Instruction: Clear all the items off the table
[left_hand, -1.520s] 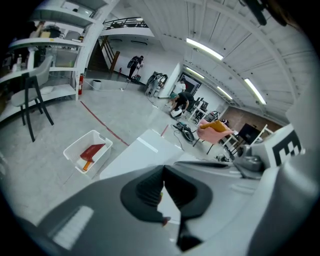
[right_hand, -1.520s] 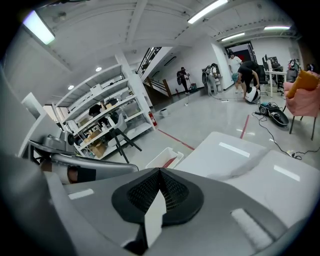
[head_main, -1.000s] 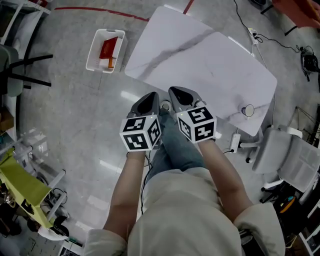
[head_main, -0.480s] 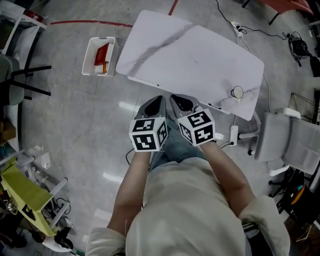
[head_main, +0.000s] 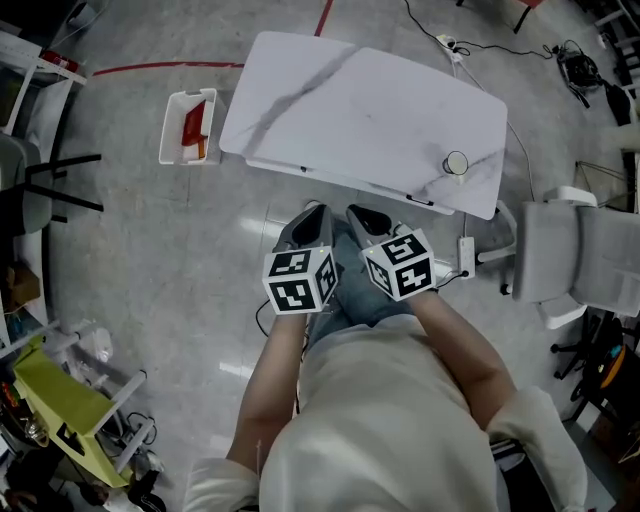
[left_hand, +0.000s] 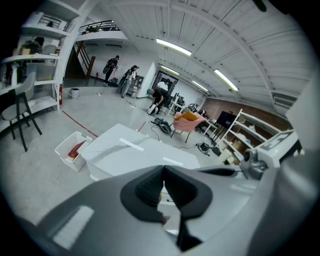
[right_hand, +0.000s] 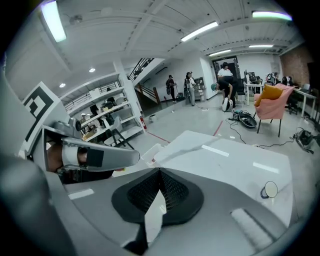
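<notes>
- While clenched fully on nothing, pads pressed flat together: left gripper (left_hand: 163, 186) and right gripper (right_hand: 160, 189), both empty.
- Held side by side in front of the body, noses tipped down toward the floor, marker cubes (head_main: 298, 280) uppermost; probably a carrying pose between pickups rather than a reach.
- Well short of the table (head_main: 370, 100), with a stretch of floor between the jaw tips and its near edge.
- White, marble-patterned tabletop, almost bare; only one thing left on it, a small round object (head_main: 456, 162) near the right front corner, too small to identify, perhaps a cup or a roll seen from above.
- Judged nearly done, then: one item to go.
- Nearest to the right gripper, so likely that gripper's job; would call for opening the jaws before closing in.
- On the floor just left of the table, a white bin (head_main: 172, 140) with something red (head_main: 193, 125) inside; seemingly the drop-off spot, set within easy reach of the table's left end.
- Off to the right, a pale chair (head_main: 560, 250) beside the table, well apart from both grippers.
</notes>
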